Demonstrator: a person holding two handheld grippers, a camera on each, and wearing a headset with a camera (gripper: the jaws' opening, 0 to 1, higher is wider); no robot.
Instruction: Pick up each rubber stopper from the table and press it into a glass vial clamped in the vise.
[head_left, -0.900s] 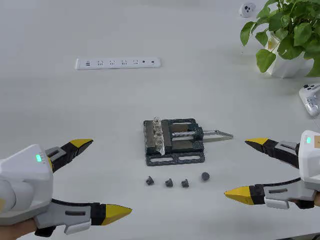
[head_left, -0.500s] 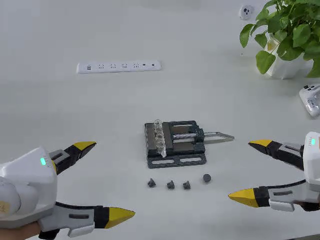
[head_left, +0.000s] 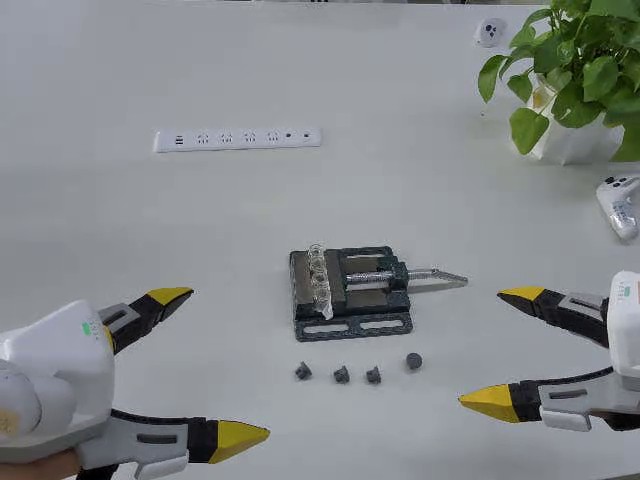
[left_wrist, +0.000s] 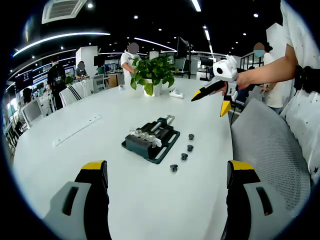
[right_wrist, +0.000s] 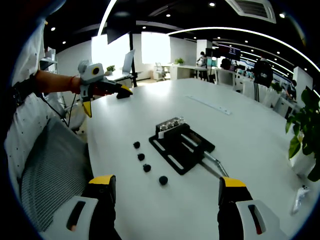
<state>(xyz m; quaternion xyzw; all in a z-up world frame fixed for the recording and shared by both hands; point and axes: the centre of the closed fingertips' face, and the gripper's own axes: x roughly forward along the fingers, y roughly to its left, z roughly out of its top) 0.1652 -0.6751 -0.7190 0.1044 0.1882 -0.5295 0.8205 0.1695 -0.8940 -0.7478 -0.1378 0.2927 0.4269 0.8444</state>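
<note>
A dark vise (head_left: 350, 293) (left_wrist: 151, 141) (right_wrist: 182, 142) sits mid-table with a row of clear glass vials (head_left: 319, 279) (right_wrist: 170, 125) clamped in it. Several dark rubber stoppers (head_left: 341, 374) (left_wrist: 184, 156) (right_wrist: 146, 168) lie in a line in front of the vise. My left gripper (head_left: 212, 365) (left_wrist: 167, 172) hovers open at the lower left, well short of the stoppers. At the lower right my right gripper (head_left: 507, 347) (right_wrist: 164, 188) is open too, with nothing between its fingers.
A white power strip (head_left: 237, 138) lies at the back left. A potted plant (head_left: 570, 70) stands at the back right, with a white controller (head_left: 620, 200) near it and a small white device (head_left: 490, 32) behind. A grey chair (left_wrist: 270, 145) is beside the table.
The head camera has shifted slightly, so the scene sits a little lower. Both grippers stay open and have drifted a bit downward and outward.
</note>
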